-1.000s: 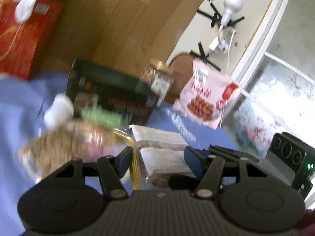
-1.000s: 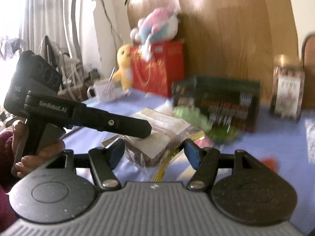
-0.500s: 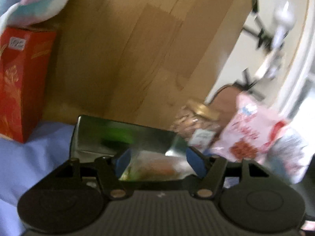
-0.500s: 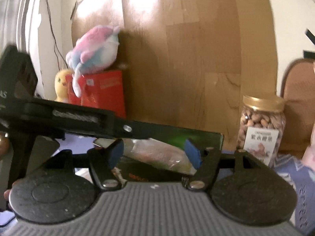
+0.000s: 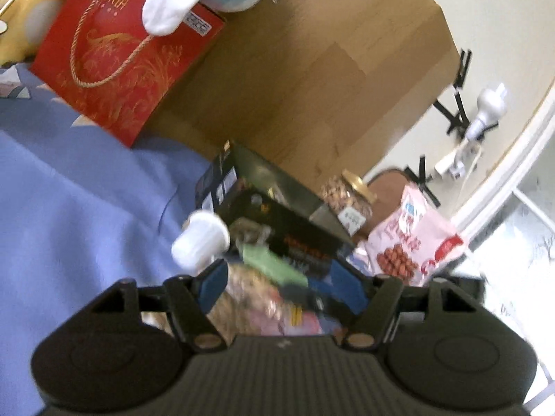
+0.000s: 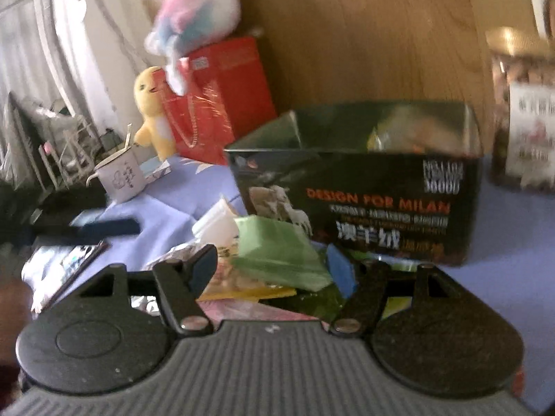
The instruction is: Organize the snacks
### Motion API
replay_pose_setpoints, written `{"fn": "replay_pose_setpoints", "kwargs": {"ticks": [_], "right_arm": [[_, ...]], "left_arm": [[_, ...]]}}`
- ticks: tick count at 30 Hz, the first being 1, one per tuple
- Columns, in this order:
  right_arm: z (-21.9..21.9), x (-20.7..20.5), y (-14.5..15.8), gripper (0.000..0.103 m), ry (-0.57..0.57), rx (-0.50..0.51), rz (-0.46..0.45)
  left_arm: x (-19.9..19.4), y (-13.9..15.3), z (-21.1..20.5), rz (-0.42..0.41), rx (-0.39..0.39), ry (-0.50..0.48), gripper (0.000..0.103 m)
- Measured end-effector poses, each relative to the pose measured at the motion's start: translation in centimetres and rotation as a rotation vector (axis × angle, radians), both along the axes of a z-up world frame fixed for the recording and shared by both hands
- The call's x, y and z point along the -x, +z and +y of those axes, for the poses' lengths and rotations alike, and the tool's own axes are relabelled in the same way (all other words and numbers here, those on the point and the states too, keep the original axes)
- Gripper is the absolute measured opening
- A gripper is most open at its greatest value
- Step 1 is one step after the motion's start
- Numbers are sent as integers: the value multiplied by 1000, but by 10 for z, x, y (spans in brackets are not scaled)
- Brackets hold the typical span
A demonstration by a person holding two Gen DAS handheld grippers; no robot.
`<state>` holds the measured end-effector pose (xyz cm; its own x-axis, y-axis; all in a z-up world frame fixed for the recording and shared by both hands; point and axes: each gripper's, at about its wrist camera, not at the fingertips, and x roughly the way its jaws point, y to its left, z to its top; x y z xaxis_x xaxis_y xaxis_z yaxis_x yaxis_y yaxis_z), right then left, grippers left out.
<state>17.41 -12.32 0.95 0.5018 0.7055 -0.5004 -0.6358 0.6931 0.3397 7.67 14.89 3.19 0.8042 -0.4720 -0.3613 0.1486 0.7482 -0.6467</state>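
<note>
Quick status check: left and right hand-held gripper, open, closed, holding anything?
Left hand-held gripper: open, holding nothing.
Right hand-held gripper: open, holding nothing.

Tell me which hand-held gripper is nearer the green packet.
Right, as far as I can tell. The right hand-held gripper has the green packet between its open fingers; the left hand-held gripper sits just below it.

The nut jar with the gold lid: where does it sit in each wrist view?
Left wrist: nut jar right of centre, behind the dark box's far corner.
Right wrist: nut jar at the far right edge, blurred, right of the dark box.
Shared landmark: red gift bag.
</note>
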Motion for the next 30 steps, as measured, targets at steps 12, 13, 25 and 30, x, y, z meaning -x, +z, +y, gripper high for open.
{"fn": "replay_pose_setpoints", "kwargs": {"ticks": [12,13,25,30], "right_arm": [[-69,107,9,52,235,-22,-138],[-75,118,7,52,233,0,-162],[-110,154,1,58,99,27,-165],[-74,154,-13,57,209,106,-95]], "left_arm": [[28,-4,-48,-2,-147,-131,69],[29,-5,-53,-2,-156,-150,70],[33,-15,-88,76,-222,-260,70],[30,-31,-101,136,-275,-292,69]]}}
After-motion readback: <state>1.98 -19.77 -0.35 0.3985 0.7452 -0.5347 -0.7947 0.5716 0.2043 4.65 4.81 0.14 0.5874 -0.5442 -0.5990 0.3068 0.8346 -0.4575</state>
